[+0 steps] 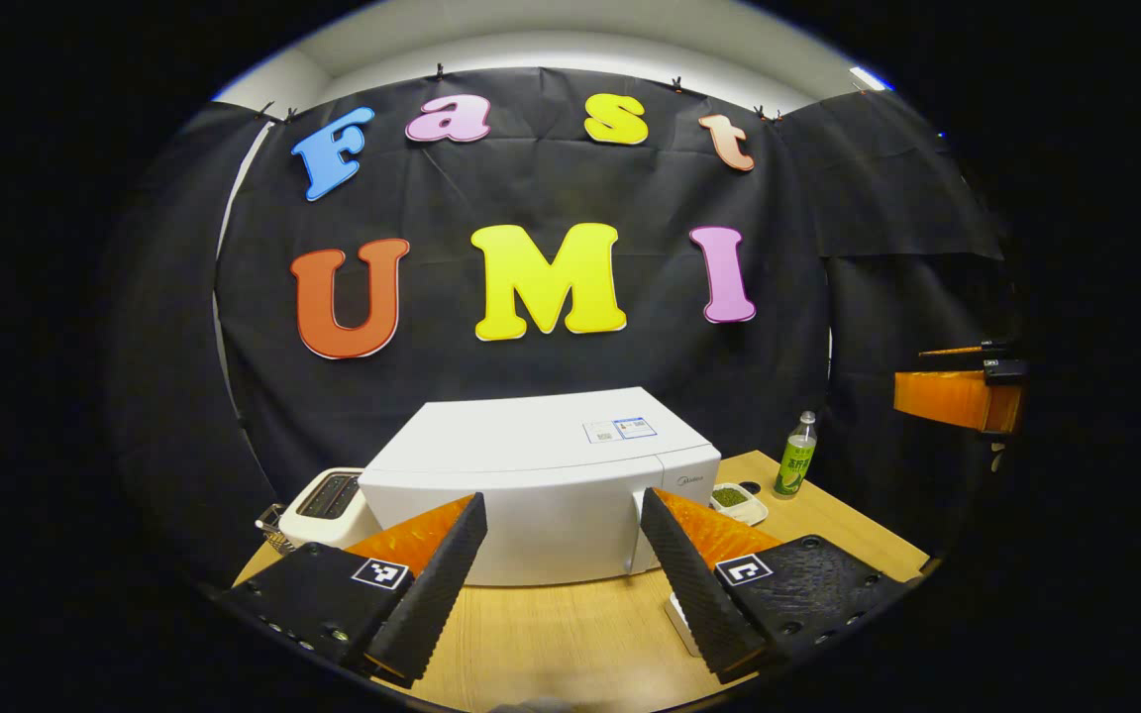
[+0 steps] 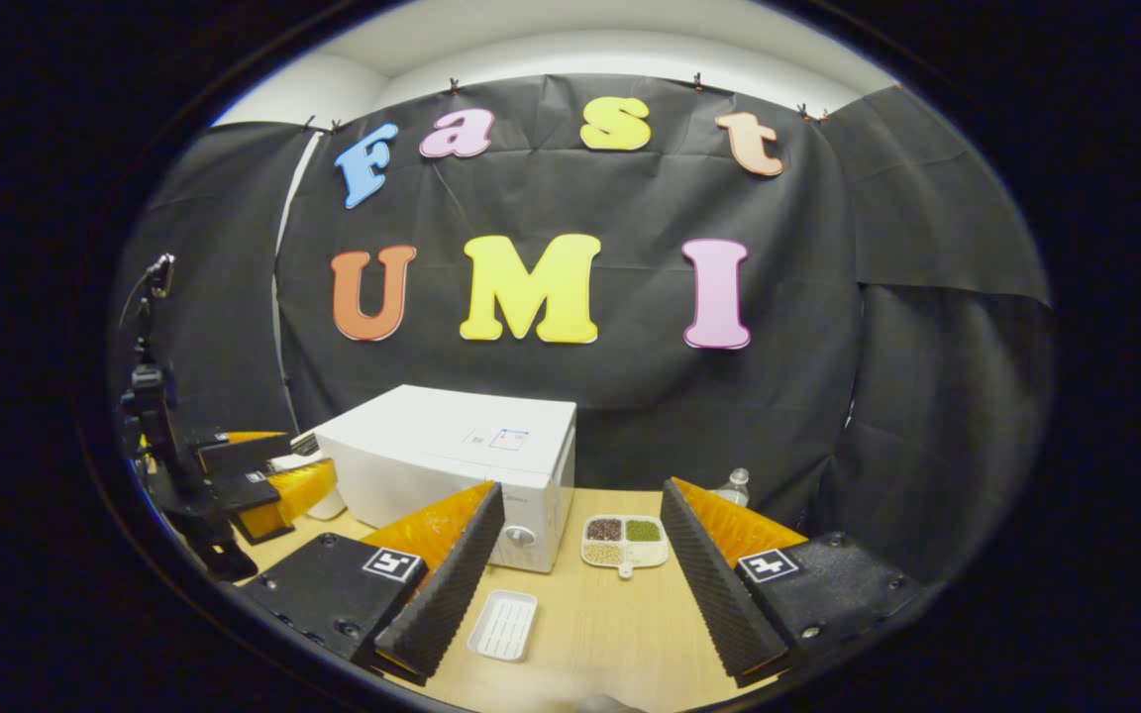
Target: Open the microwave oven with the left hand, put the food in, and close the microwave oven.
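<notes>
Both grippers hover above the wooden bench, jaws spread wide and empty. The left gripper faces the boxy white microwave, door shut; the right gripper looks toward the food dish, a small divided white dish of beans just beside the microwave. The smooth door could slip from the ribbed black pads, or the light dish could tip and spill. A ridged white tray lies nearer.

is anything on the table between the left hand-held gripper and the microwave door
Nothing visible stands in the way. In the left gripper view the open left hand-held gripper faces the shut front of the white box-shaped microwave oven across bare wooden tabletop. The white toaster sits off to the microwave's side.
</notes>
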A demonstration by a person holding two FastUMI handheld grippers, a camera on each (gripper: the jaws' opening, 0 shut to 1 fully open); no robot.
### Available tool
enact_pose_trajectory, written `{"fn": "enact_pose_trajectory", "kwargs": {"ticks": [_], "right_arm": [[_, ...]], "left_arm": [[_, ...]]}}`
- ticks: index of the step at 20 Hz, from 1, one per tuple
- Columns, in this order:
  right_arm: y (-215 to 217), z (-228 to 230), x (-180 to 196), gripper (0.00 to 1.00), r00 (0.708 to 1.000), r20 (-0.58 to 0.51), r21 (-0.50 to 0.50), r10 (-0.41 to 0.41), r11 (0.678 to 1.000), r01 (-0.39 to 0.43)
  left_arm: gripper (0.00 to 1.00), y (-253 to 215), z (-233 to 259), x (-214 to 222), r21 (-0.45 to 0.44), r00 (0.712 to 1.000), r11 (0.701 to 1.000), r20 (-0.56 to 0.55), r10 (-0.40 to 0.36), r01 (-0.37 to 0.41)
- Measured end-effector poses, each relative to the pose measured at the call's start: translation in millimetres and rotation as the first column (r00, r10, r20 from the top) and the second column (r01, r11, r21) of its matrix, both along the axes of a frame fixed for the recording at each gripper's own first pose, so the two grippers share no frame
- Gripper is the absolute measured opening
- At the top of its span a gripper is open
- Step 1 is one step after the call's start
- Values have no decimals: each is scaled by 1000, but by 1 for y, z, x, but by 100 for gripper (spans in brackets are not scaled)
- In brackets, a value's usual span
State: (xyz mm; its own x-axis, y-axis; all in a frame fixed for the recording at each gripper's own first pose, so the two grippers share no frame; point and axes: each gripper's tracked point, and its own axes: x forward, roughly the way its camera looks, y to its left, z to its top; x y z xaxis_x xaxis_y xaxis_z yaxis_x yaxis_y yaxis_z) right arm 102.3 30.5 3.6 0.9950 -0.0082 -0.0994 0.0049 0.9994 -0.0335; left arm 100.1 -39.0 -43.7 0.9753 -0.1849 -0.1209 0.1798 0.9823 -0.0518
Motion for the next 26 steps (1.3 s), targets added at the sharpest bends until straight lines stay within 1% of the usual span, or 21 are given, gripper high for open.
{"fn": "enact_pose_trajectory", "kwargs": {"ticks": [2, 3, 4, 5, 6, 7, 8, 9, 11, 15, 24, 25, 26], "right_arm": [[1, 5, -1, 95, 1000, 21, -2, -8, 1000, 8], [-2, 5, 0, 100, 1000, 25, -5, -19, 1000, 19], [-2, 6, 0, 100, 999, 31, -9, -29, 1000, 29], [-4, 8, 0, 95, 999, 37, -8, -40, 999, 40], [-2, 10, -2, 100, 998, 42, -3, -43, 999, 43], [0, 12, -4, 100, 998, 46, 4, -45, 999, 45], [2, 13, -4, 100, 998, 49, 7, -49, 999, 49], [3, 13, -6, 100, 997, 52, 7, -51, 999, 51], [7, 14, -8, 100, 997, 59, 6, -56, 998, 55], [15, 12, -13, 100, 997, 56, 8, -52, 999, 51], [14, 11, -22, 100, 997, 55, 19, -60, 998, 59], [15, 12, -22, 95, 997, 57, 18, -56, 998, 55], [15, 12, -22, 100, 997, 55, 15, -56, 998, 55]], "left_arm": [[96, 20, 12, -8, -14, 1000, 1000, 18, 25, -24], [96, 31, 17, -12, -19, 999, 999, 21, 38, -37], [96, 43, 19, -17, -22, 998, 998, 24, 53, -52], [96, 55, 22, -22, -25, 997, 997, 28, 71, -71], [96, 67, 25, -27, -26, 996, 996, 31, 89, -88], [96, 80, 26, -32, -22, 993, 994, 36, 111, -110], [100, 90, 28, -37, -17, 991, 991, 41, 130, -130], [96, 99, 30, -41, -16, 988, 989, 48, 145, -145], [96, 111, 31, -49, -20, 985, 986, 50, 164, -163], [96, 121, 32, -54, -23, 982, 983, 57, 182, -181], [96, 110, 39, -60, -6, 984, 987, 85, 158, -158], [96, 109, 40, -60, -7, 984, 988, 89, 156, -156], [96, 108, 41, -60, -9, 984, 988, 88, 152, -152]]}}
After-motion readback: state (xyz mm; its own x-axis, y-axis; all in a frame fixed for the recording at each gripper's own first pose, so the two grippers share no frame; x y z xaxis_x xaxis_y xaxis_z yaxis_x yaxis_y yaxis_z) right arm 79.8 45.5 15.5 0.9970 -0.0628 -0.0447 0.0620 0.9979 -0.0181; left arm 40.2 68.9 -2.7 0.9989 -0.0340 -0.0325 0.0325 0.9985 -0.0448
